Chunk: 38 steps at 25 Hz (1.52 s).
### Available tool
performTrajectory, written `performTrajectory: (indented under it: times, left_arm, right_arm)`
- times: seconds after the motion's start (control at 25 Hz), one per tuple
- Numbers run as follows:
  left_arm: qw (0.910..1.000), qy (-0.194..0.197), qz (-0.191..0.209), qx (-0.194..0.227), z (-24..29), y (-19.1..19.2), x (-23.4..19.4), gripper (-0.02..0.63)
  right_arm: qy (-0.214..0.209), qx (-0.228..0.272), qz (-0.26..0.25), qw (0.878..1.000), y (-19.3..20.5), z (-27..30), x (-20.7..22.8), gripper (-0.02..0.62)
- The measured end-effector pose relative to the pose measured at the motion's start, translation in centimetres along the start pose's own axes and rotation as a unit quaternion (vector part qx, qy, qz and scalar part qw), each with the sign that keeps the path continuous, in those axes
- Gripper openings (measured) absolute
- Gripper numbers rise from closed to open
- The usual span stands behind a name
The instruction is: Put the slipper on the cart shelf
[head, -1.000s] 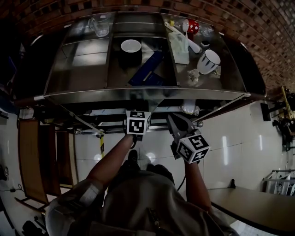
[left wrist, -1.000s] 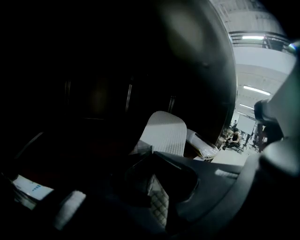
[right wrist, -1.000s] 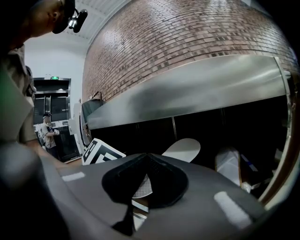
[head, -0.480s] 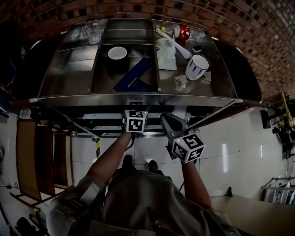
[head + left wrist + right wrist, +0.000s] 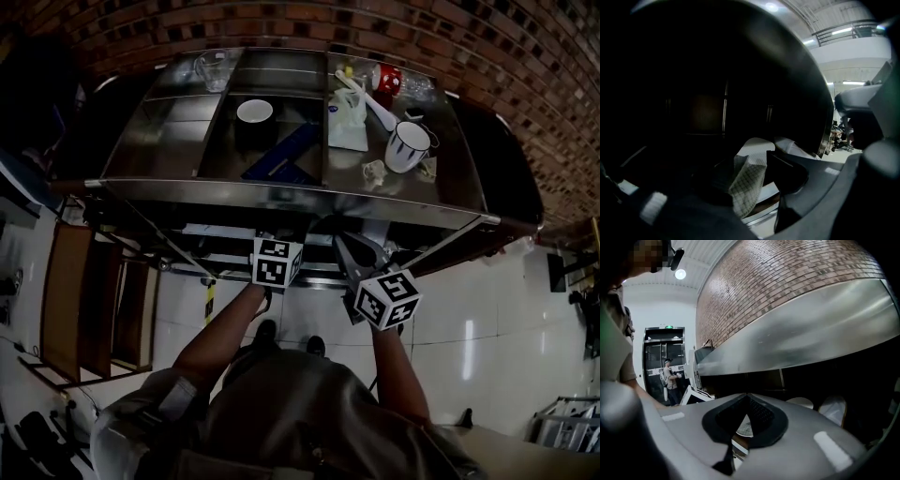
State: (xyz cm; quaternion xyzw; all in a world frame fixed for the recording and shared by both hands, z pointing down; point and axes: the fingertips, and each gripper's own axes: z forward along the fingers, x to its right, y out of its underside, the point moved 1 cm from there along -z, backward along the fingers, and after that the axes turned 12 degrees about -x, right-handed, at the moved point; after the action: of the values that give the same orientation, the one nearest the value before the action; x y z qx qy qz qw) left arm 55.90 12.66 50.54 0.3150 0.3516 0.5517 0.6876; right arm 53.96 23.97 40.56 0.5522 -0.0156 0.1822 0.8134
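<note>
Where the steel cart is dark, a quilted slipper shows.

Glass jug back left; white bowl near blue flat item; white mug right; brick wall behind.

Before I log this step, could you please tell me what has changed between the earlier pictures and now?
The left gripper has just been opening its jaws: it has let go of the slipper, which now lies loose between them on a cart shelf below the top. The right gripper stays shut and empty, and the mug and bowl on the cart top have not moved.
</note>
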Motion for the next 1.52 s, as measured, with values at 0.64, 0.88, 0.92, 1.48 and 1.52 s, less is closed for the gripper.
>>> performTrajectory:
  times: [0.64, 0.88, 0.92, 1.48, 1.52]
  left_arm:
    - [0.9976, -0.021, -0.013, 0.064, -11.4, -2.4, 6.3, 0.008]
    - [0.9974, 0.004, -0.018, 0.070, -13.8, -2.9, 6.2, 0.008]
    - [0.9974, 0.011, -0.018, 0.070, -14.1, -2.9, 6.1, 0.008]
    - [0.9939, 0.082, 0.008, 0.074, -14.5, -4.0, 5.5, 0.008]
    - [0.9936, 0.085, 0.008, 0.074, -14.5, -4.0, 5.4, 0.008]
  right_arm:
    - [-0.105, 0.028, -0.035, 0.993, -0.8, -3.2, -2.1, -0.002]
    - [-0.104, 0.039, -0.035, 0.993, -1.5, -3.0, -4.0, -0.002]
    - [-0.100, 0.039, -0.034, 0.994, -1.5, -2.9, -4.3, -0.002]
    - [-0.042, 0.043, -0.036, 0.998, -2.8, -2.5, -5.9, -0.002]
    - [-0.040, 0.042, -0.036, 0.998, -2.8, -2.4, -6.0, -0.002]
